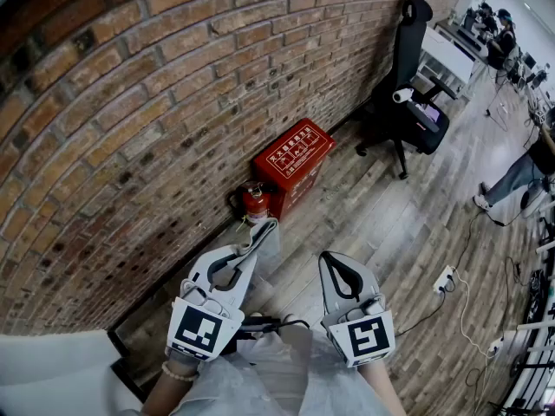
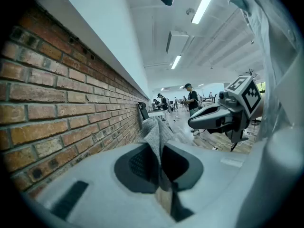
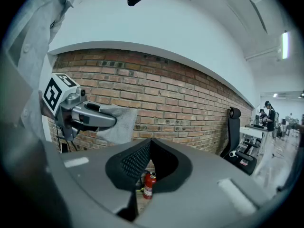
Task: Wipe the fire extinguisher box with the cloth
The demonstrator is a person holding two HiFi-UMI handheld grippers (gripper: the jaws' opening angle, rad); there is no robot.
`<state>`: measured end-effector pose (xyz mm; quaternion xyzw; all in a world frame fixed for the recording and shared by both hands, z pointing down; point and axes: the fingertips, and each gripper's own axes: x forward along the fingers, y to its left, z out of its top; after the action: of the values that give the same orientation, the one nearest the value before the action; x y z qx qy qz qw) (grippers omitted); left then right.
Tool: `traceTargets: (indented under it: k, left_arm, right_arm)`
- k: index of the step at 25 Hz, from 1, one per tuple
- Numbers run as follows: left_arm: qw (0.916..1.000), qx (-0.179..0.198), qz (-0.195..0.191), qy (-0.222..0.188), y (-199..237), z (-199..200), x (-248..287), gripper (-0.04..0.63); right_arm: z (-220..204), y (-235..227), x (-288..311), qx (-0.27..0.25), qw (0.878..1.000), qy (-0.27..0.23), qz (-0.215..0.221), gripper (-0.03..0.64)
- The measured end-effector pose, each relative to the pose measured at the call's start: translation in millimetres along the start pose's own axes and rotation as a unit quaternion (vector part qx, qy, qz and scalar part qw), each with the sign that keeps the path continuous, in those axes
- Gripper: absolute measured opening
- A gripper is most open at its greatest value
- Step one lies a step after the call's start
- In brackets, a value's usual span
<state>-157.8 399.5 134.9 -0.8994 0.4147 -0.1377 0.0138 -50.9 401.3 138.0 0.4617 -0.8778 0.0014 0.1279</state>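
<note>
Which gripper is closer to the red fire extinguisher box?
Left, apparently. The left gripper, shut on a grey cloth, hangs just short of the red fire extinguisher box; the right gripper is farther from the brick wall.

The box (image 1: pixel 293 161) stands on the floor (image 1: pixel 381 224) against the wall (image 1: pixel 130 102). The extinguisher (image 1: pixel 253 199) stands just beside it on the near side, also at the wall's foot. A chair (image 1: pixel 408 85) is farther along the wall, beyond the box. Nearest, the left gripper (image 1: pixel 260 230) and right gripper (image 1: pixel 332 263) sit side by side, the left closer to the wall, with the cloth (image 2: pixel 154 132) between its jaws. A power strip (image 1: pixel 444 278) lies on the floor to the right.
</note>
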Motion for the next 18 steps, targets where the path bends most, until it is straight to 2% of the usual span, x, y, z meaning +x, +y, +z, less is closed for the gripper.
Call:
traceTargets:
  k: [18]
  left_arm:
    - [1.0, 0.002, -0.007, -0.002, 2.8, -2.5, -1.1, 0.012]
  right_arm:
    - [-1.3, 4.4, 2.8, 0.004, 1.0, 0.002, -0.004, 0.007]
